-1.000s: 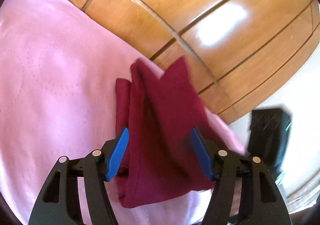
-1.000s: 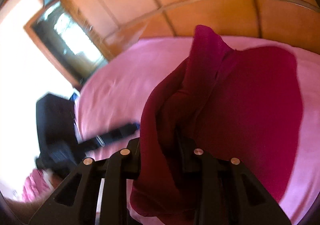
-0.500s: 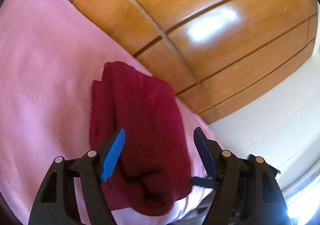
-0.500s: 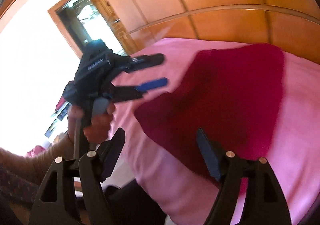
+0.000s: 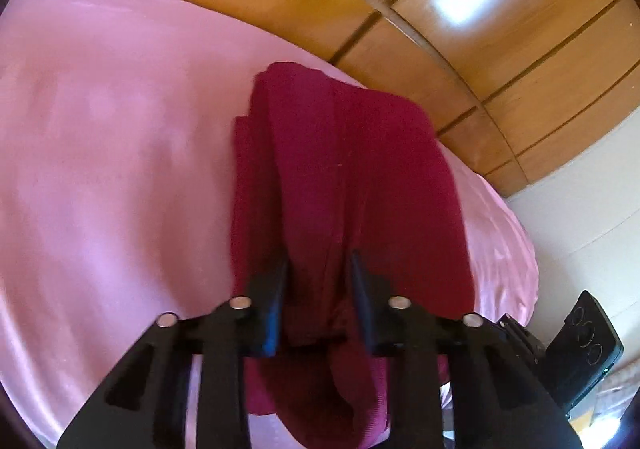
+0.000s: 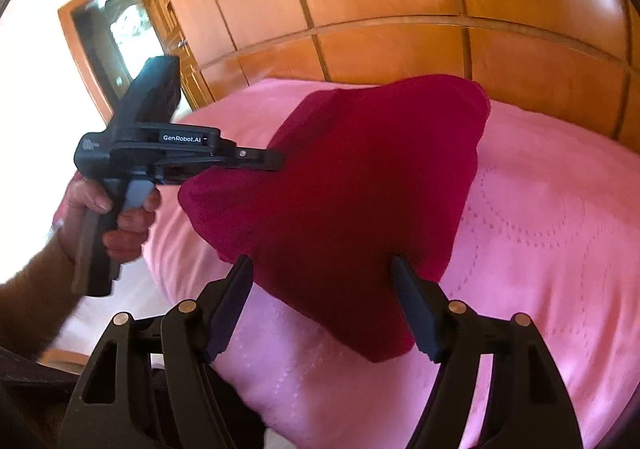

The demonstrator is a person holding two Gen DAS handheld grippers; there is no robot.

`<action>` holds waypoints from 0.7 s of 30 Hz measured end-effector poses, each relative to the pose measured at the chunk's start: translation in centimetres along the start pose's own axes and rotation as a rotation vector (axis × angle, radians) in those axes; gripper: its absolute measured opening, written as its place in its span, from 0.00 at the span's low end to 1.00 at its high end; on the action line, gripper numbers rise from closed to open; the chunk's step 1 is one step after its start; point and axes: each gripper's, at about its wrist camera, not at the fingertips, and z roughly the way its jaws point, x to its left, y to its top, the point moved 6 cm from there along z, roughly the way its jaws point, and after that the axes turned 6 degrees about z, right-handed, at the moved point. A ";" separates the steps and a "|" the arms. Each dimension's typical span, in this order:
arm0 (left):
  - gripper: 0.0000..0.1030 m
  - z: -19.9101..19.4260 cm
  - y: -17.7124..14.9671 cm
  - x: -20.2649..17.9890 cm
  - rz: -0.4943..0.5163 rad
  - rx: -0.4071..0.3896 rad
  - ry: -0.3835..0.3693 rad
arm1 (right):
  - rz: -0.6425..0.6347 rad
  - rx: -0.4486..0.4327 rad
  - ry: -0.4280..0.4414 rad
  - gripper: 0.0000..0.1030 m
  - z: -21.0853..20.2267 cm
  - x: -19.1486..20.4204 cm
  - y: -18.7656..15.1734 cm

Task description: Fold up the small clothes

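A dark maroon garment (image 5: 352,169) lies folded on the pink bedspread (image 5: 120,169), near the bed's corner. My left gripper (image 5: 318,273) is at its near edge, jaws closing, with a raised fold of the cloth pinched between the pads. The right wrist view shows the same garment (image 6: 360,189) and, side-on, the left gripper (image 6: 276,161) biting its left edge, held by a person's hand (image 6: 112,217). My right gripper (image 6: 322,273) hovers over the garment's near corner. Its jaws stand wide, closing slightly, and the pads touch nothing.
Glossy wooden panels (image 5: 440,29) rise right behind the bed. The bedspread (image 6: 540,229) stretches to the right of the garment. The bed's edge drops off at the left, toward a bright doorway (image 6: 120,21). A black device body (image 5: 580,349) shows at the lower right.
The right gripper let go of the garment, opened and drew back. The garment dropped flat into a fold on the bed. The left jaws then narrowed onto its near edge.
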 end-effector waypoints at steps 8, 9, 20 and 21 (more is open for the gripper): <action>0.23 -0.2 -3.0 1.8 -0.009 -0.088 0.077 | 0.049 0.065 -0.030 0.61 2.3 -2.5 -2.8; 0.27 -0.3 -2.9 1.8 -0.009 -0.098 0.095 | 0.061 0.064 -0.026 0.61 2.3 -2.5 -2.7; 0.67 -1.7 -0.3 -0.5 0.165 -0.151 0.265 | 0.151 0.013 0.039 0.86 -0.7 -4.6 1.2; 0.67 -1.4 -0.1 -0.5 0.171 -0.149 0.269 | 0.187 0.002 0.050 0.89 -0.8 -5.4 2.0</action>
